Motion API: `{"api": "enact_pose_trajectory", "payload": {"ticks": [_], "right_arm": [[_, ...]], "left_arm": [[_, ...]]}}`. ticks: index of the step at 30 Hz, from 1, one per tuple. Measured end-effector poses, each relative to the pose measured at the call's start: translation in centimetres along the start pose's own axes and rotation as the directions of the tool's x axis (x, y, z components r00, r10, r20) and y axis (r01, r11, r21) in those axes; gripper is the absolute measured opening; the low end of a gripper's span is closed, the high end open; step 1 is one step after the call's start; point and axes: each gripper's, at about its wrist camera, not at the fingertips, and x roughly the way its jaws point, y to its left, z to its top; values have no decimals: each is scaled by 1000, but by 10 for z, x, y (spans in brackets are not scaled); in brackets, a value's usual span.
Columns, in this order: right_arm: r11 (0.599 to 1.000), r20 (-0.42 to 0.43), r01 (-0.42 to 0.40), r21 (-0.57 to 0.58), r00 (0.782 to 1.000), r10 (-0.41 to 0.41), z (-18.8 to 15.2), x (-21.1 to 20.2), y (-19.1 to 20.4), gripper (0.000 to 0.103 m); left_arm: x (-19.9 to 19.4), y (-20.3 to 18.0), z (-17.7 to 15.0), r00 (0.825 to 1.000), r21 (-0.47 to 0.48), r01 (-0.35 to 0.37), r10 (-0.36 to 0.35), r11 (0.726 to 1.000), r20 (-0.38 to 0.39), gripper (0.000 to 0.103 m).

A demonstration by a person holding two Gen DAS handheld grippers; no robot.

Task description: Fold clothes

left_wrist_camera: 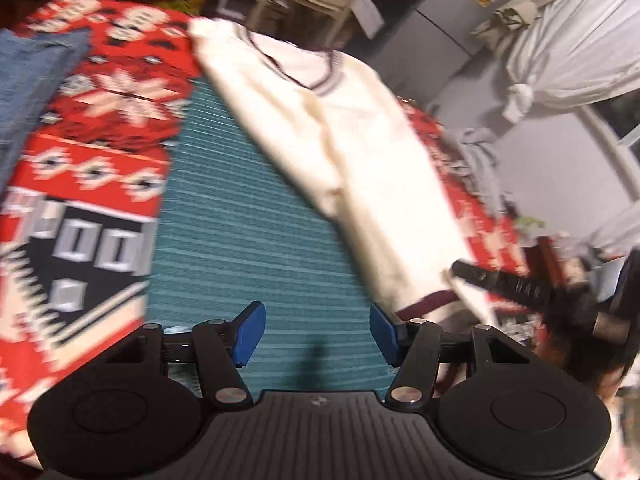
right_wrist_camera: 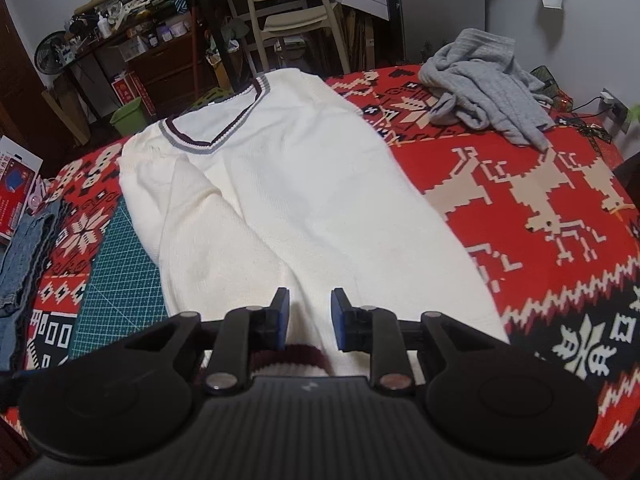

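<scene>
1. As the cream sweater [right_wrist_camera: 304,200] lies flat on the desk [right_wrist_camera: 540,208], its long axis runs straight away from the right gripper [right_wrist_camera: 310,320]: V-neck collar [right_wrist_camera: 212,136] at the far end, maroon hem band [right_wrist_camera: 296,354] just under the fingers.
2. Right gripper: jaws partly open, a narrow gap over the hem; nothing visibly pinched.
3. One sleeve [right_wrist_camera: 192,232] is folded in over the body on the left side.
4. Left gripper [left_wrist_camera: 316,332]: jaws wide open, empty, above the green cutting mat [left_wrist_camera: 248,240]; the sweater lies to its right, slanting away. View blurred.
5. Judgement: the right gripper is nearer the hem; a lengthwise fold would carry hem toward collar.
6. Grey garment [right_wrist_camera: 488,84] is crumpled at the far right; denim [right_wrist_camera: 24,256] is at the left.
</scene>
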Motion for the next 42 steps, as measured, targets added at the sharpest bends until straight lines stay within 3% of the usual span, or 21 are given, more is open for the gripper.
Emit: {"api": "enact_pose_trajectory", "payload": {"ticks": [8, 14, 16, 19, 29, 34, 38, 39, 40, 41, 42], "right_arm": [[999, 8, 22, 29, 1000, -22, -17, -26, -26, 29], [997, 13, 36, 68, 999, -37, -19, -33, -41, 29], [997, 18, 36, 74, 999, -37, -18, -36, -44, 29], [996, 23, 30, 80, 999, -32, -17, -39, -47, 29], [997, 11, 19, 68, 1000, -20, -19, -35, -39, 31], [996, 13, 15, 84, 1000, -16, -20, -37, -40, 32], [996, 8, 20, 85, 1000, -21, -21, -38, -41, 32], [996, 8, 25, 82, 1000, -26, -22, -38, -41, 32], [996, 8, 27, 80, 1000, -27, -22, -38, -41, 32], [996, 8, 29, 79, 1000, -29, -23, -38, -41, 32], [996, 6, 32, 79, 999, -32, -23, -38, -42, 32]], "left_arm": [[43, -17, 27, 981, -116, 176, -183, 978, -58, 54], [65, -25, 32, 977, -155, 160, -179, 975, -112, 54], [66, -26, 30, 975, -157, 163, -183, 974, -122, 43], [64, -25, 31, 972, -170, 183, -204, 968, -117, 36], [58, -17, 34, 952, -225, 276, -298, 934, -73, 36], [74, -22, 29, 946, -223, 275, -304, 935, -110, 36], [80, -32, 24, 966, -131, 202, -219, 971, -134, 35], [81, -34, 22, 970, -115, 186, -200, 976, -135, 29], [80, -36, 22, 976, -100, 157, -170, 983, -137, 14], [80, -37, 22, 981, -83, 125, -136, 989, -137, 7], [78, -40, 22, 985, -66, 102, -111, 993, -136, 6]]}}
